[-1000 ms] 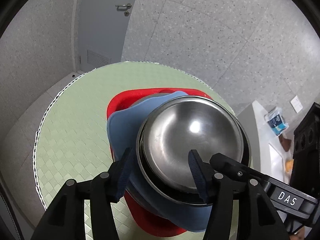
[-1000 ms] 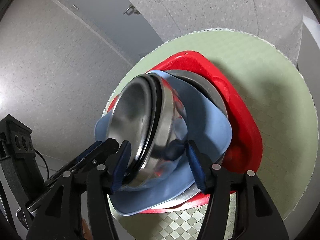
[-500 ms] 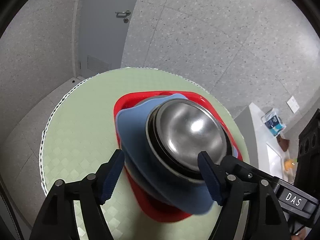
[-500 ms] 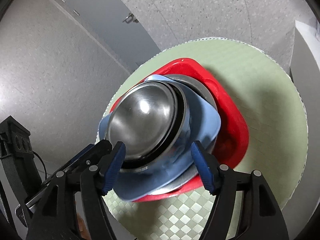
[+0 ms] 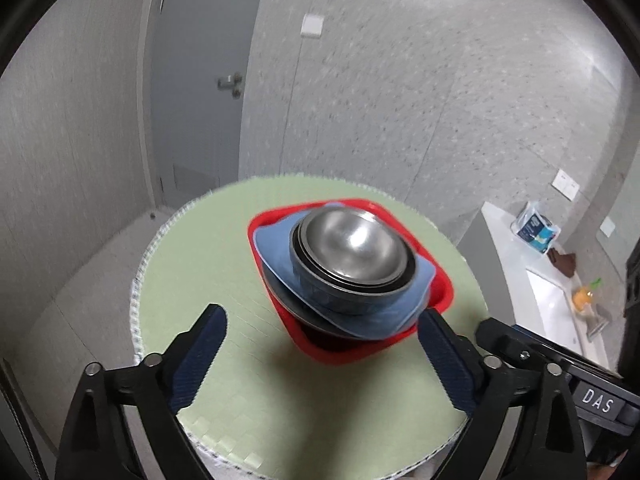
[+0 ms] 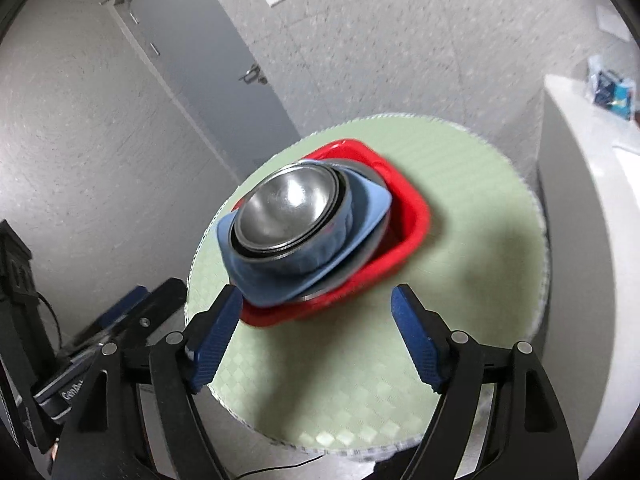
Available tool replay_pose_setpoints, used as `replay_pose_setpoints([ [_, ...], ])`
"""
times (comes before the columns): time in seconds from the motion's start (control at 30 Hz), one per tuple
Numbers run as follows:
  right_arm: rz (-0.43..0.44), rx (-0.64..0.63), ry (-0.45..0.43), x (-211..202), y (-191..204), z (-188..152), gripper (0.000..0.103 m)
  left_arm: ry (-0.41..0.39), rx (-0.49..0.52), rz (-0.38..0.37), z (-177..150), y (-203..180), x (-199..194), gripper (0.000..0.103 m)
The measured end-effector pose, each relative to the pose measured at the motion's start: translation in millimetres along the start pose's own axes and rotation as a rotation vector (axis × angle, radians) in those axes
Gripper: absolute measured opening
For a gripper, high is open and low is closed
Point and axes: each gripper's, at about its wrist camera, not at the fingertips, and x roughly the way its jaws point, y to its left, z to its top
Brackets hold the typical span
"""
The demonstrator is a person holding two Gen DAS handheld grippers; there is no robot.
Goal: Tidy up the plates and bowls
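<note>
I found my left gripper [image 5: 320,364] wide open and holding nothing; my right gripper [image 6: 316,340] likewise spread and empty; both stood clear of the dishes. The stack sat on the round green table [image 5: 224,272]: steel bowl [image 5: 352,244] uppermost, nested in the blue dish [image 5: 276,252], over the red tray [image 5: 440,284]. It lay straight ahead of both tools; the right gripper's left finger appeared nearest the tray's edge; I judged stacking complete.

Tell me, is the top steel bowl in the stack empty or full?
Empty. The steel bowl shows bare, shiny metal inside, with only light reflections, in both wrist views.
</note>
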Motion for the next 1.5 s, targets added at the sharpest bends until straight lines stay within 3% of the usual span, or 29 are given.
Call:
replay_pose_setpoints([
  [0.37,-0.109,-0.071,-0.173,-111,15,-66,0.09,-0.147,0.108,0.007,-85,-33,-136,0.102],
  [0.7,-0.203,-0.145,-0.324,-212,49,-170,0.103,-0.236,0.142,0.027,-214,-37,-276,0.102],
  [0.93,-0.246,-0.157,-0.4,-285,73,-259,0.103,-0.249,0.165,0.038,-311,-40,-385,0.102],
  [1.23,-0.266,-0.181,-0.422,-343,114,-331,0.103,-0.3,0.148,0.038,-385,-13,-513,0.102],
  [1.5,-0.306,-0.185,-0.472,-370,157,-383,0.103,-0.327,0.181,0.019,-432,32,-577,0.102],
])
